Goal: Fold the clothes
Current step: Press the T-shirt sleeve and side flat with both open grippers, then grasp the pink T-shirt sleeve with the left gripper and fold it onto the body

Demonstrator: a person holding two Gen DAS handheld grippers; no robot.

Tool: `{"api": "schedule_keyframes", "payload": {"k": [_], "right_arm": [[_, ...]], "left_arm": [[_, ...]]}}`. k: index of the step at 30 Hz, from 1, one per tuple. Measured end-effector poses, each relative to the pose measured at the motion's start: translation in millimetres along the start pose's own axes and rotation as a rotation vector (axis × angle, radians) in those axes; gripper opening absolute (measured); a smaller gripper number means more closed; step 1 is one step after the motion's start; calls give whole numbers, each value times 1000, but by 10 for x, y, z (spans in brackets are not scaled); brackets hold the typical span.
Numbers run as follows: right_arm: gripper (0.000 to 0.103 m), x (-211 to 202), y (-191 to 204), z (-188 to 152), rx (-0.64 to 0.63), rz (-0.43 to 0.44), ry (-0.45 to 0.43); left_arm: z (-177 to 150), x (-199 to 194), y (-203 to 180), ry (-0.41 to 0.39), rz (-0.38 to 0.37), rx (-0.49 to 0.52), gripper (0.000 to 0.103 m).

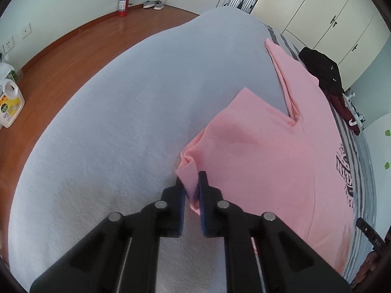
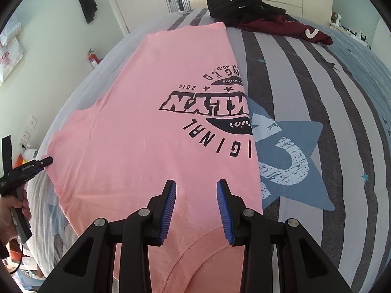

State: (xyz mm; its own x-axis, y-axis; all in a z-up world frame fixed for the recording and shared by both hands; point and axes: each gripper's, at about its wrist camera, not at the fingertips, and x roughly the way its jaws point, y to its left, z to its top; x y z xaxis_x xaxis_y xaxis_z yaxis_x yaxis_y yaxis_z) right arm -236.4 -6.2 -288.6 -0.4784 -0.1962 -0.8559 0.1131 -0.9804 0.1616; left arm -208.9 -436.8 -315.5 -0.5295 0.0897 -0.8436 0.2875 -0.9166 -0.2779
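Lower centre of the left wrist view: black left gripper [image 1: 191, 188] clamped on a bunched sleeve edge of the pink cotton T-shirt with dark printed lettering [image 1: 268, 151], spread flat on the pale grey bedsheet [image 1: 122, 122]. Lower centre of the right wrist view: black right gripper with blue ribbed pads [image 2: 196, 190], fingers apart, above the shirt near its collar. Upper right: heap of black and maroon clothes [image 2: 256, 14] on the striped star-print duvet [image 2: 330, 97].

The left gripper [image 1: 191, 183] was held low, its jaws pinched nearly together on a bunched fold of pink T-shirt [image 1: 256, 151]. In the right wrist view it was seen at the far left, gripped by the person's hand [image 2: 14, 210]. The right gripper [image 2: 196, 190] was held with its blue-padded fingers [image 2: 169, 207] spread wide apart, nothing between them.
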Motion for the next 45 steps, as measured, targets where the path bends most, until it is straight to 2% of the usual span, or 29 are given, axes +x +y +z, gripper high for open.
{"api": "schedule_keyframes", "payload": {"k": [7, 12, 15, 23, 25, 28, 31, 35, 40, 43, 45], "right_arm": [[31, -79, -108, 17, 18, -15, -14], [31, -194, -226, 21, 14, -23, -28], [31, -278, -313, 14, 7, -22, -37], [31, -505, -620, 4, 22, -12, -48], [31, -537, -705, -5, 26, -12, -46], [31, -562, -813, -28, 26, -14, -39], [31, -552, -881, -67, 22, -13, -29], [31, -487, -920, -135, 29, -8, -7], [31, -407, -745, -151, 26, 42, 7], [31, -343, -511, -103, -5, 92, 11], [31, -301, -355, -70, -26, 125, 13]], "left_arm": [[51, -150, -197, -35, 57, 72, 6], [204, -299, -691, -94, 61, 152, 5], [115, -499, -1022, -118, 43, 222, 5], [-353, -521, -2356, -71, -96, 398, 6], [-544, -405, -2603, -15, -132, 405, 6], [-771, -252, -2768, 69, -178, 394, 9], [-803, -342, -2765, 50, -240, 342, 14], [-749, -442, -2572, 36, -228, 307, 16], [-643, -489, -1962, 8, -80, 243, 17], [-607, -395, -1646, 14, 19, 193, 17], [-649, -349, -1477, 31, 55, 169, 17]]}}
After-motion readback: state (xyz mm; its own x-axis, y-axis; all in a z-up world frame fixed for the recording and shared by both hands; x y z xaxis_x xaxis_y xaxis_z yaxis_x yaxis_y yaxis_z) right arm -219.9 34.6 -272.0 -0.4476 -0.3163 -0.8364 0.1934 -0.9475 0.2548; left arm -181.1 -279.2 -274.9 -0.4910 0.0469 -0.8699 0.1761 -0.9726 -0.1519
